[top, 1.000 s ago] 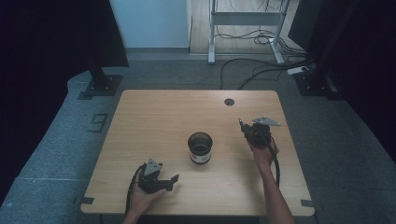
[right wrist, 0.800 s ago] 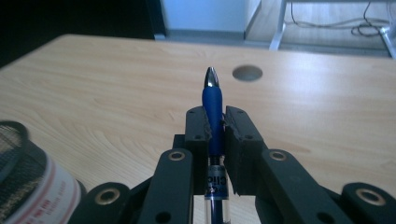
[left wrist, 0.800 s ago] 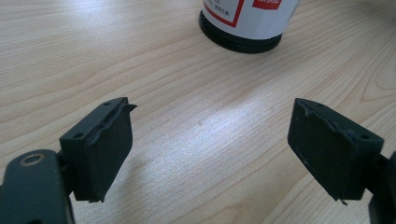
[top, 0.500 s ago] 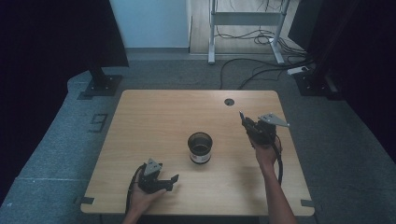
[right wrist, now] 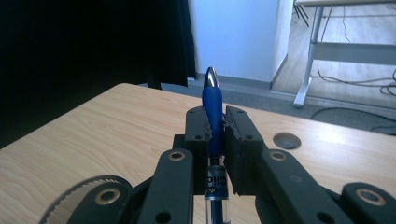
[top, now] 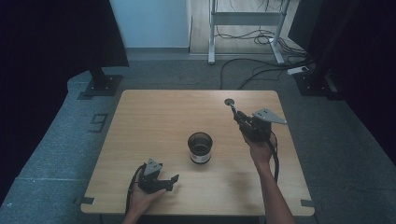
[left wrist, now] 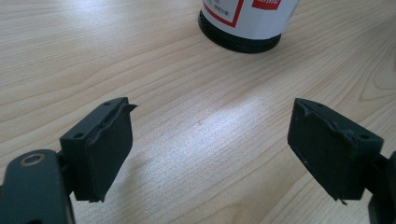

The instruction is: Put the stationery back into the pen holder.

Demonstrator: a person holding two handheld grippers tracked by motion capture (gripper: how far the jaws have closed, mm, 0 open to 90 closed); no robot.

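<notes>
As we looked down from the high view, the left hand-held gripper (top: 173, 179) lay low on the near left part of the wooden tabletop (top: 154, 121), gripped by the person's left hand (top: 142, 198), while the right hand-held gripper (top: 236, 113) was raised over the right side, its jaws pointing away toward a round hole (top: 229, 101) in the far edge. A dark-rimmed cup (top: 200, 147) stood upright near the middle of the tabletop, between the two hand-held grippers and apart from both. In the left gripper view, we saw the left hand-held gripper (left wrist: 210, 149) with its two black jaws standing well apart over bare wood, nothing between them, and the base of the cup (left wrist: 243, 23), white with red print, stood ahead of them on the tabletop (left wrist: 140, 60). In the right gripper view, the right hand-held gripper (right wrist: 217, 128) had its jaws pressed together on a blue pen (right wrist: 213, 109), which stood up between the pads with its silvery tip uppermost and its clear, printed barrel running down behind them. Beyond it the tabletop (right wrist: 116, 126) and the hole (right wrist: 286, 140) showed.
</notes>
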